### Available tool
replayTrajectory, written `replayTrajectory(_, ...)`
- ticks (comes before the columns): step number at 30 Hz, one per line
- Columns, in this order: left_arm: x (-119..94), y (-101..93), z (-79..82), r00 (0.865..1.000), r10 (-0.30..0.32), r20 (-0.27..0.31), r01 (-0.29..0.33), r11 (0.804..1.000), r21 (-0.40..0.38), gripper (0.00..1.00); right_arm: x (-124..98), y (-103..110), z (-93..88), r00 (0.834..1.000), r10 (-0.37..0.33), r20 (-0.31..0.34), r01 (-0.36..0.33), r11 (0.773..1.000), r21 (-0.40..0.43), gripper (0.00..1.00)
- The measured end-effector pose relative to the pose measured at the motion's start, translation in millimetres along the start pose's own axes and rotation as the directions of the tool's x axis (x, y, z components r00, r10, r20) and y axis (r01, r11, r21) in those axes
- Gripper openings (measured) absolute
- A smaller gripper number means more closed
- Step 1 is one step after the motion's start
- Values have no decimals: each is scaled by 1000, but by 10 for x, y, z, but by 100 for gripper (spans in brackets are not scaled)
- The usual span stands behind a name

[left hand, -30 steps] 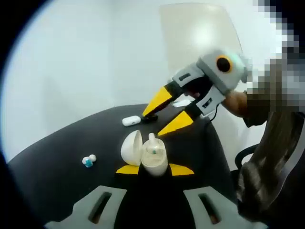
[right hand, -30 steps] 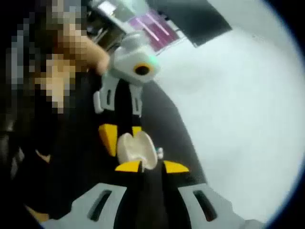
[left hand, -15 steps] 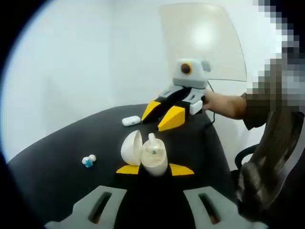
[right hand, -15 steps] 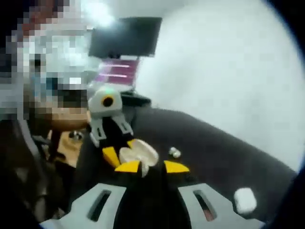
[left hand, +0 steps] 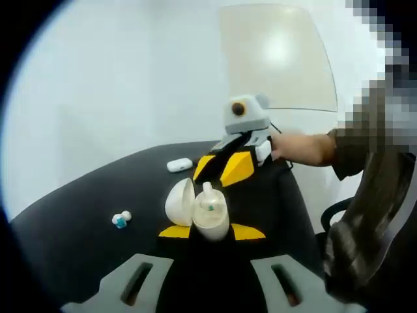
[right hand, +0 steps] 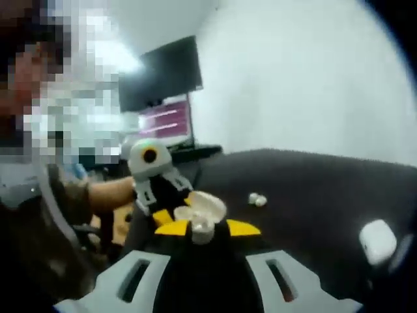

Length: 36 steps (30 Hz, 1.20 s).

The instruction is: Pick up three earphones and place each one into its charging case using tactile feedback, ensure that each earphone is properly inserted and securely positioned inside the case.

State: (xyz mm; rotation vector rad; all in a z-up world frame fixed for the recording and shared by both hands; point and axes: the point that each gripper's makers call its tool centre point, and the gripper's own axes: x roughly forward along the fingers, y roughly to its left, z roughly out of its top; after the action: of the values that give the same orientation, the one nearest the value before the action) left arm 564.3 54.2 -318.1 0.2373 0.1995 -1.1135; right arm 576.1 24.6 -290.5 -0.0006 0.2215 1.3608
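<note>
Progress stands partway, by judgement. Left gripper (left hand: 212,231) clamps an open case (left hand: 199,208) between its yellow jaw tips, lid swung to the left; one earphone (left hand: 208,194) stands in the case with its stem poking up, so I judge it placed but not confirmed as fully seated. A second earphone (left hand: 121,220), white with a blue tip, lies loose on the black table (left hand: 78,228), well apart from the held case. A closed case (left hand: 179,165) rests further back on the table; whether it holds anything cannot be told. At least the loose earphone remains to be picked up and inserted.

Right gripper (left hand: 225,168) hangs over the table beyond the held case, jaws parted and carrying nothing. In the right gripper view the open case (right hand: 202,212) sits just past the jaw tips, the loose earphone (right hand: 257,199) is near mid-table, and the closed case (right hand: 378,241) is at the right edge.

Held case is cream, egg-shaped, glossy, undamaged as far as visible.
</note>
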Motion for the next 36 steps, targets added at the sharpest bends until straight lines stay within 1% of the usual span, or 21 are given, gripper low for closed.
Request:
replayTrajectory(2,-1,0,0,1000,0,0,0,1000,1,18,3,9,-14,1000,-3,-5,3,1000,-3,22)
replayTrajectory(8,-1,3,-1,1000,-1,-1,1,1000,-6,18,30,37,-48,999,19,-29,-19,1000,1,23)
replayTrajectory(10,-1,3,-2,1000,-4,-2,4,1000,-9,18,38,40,-80,998,33,-52,-32,999,19,23)
replayTrajectory(13,-1,3,-2,1000,-8,-1,8,1000,-13,18,54,84,-124,993,74,-89,-71,997,34,26)
replayTrajectory(17,0,1,-4,1000,-14,-2,14,1000,-18,18,98,87,-210,984,102,-149,-100,995,23,28)
replayTrajectory(19,1,0,-4,1000,-14,-2,14,1000,-19,18,122,78,-236,980,110,-166,-108,994,22,28)
replayTrajectory(26,0,-2,-4,1000,-14,-3,14,1000,-19,18,177,61,-240,973,134,-185,-135,991,10,28)
replayTrajectory(28,0,-3,-4,1000,-14,-3,14,1000,-20,18,195,65,-249,969,150,-194,-151,988,10,28)
replayTrajectory(36,1,-2,-4,1000,-17,-4,17,1000,-25,18,237,117,-224,961,201,-188,-205,979,0,29)
